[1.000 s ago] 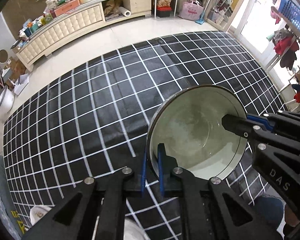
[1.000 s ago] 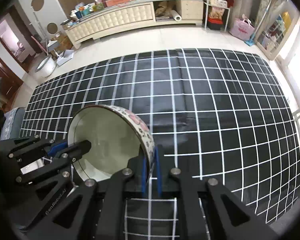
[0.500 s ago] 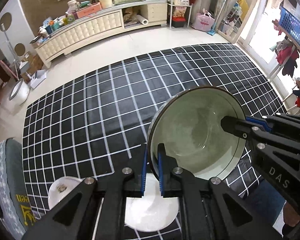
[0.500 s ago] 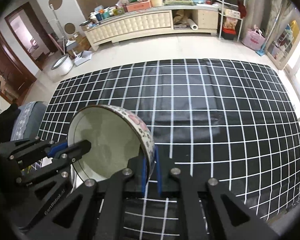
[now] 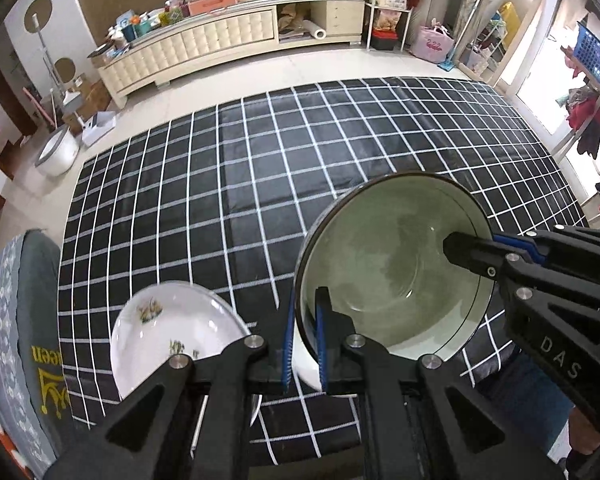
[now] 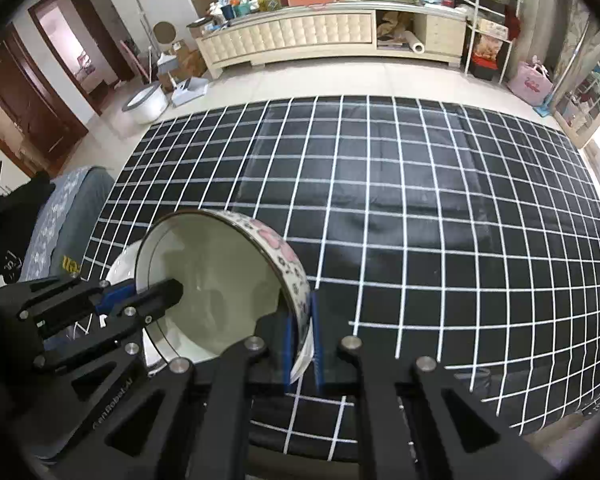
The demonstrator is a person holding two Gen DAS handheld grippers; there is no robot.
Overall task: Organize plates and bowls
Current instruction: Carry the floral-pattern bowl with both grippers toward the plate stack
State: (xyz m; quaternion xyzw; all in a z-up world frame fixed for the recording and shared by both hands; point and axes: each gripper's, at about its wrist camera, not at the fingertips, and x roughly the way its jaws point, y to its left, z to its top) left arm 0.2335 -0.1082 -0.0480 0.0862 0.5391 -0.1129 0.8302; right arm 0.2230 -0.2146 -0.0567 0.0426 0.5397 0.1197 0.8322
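Note:
Both grippers hold one white bowl (image 5: pixel 392 272) with pink flowers on its outside (image 6: pixel 276 248), tilted on edge above the checked cloth. My left gripper (image 5: pixel 304 344) is shut on the bowl's left rim. My right gripper (image 6: pixel 302 344) is shut on the opposite rim, and it also shows in the left wrist view (image 5: pixel 496 248). A white plate with small prints (image 5: pixel 164 332) lies on the cloth at the near left. Another white dish (image 5: pixel 306 364) shows just under the bowl.
The black cloth with white grid lines (image 6: pixel 420 208) covers the table. A grey cushioned seat (image 5: pixel 20 320) stands at the left edge. A cream sideboard (image 6: pixel 300 36) with clutter stands beyond the tiled floor.
Both grippers and the bowl have pulled back and up. The white plates at the near left have come into view.

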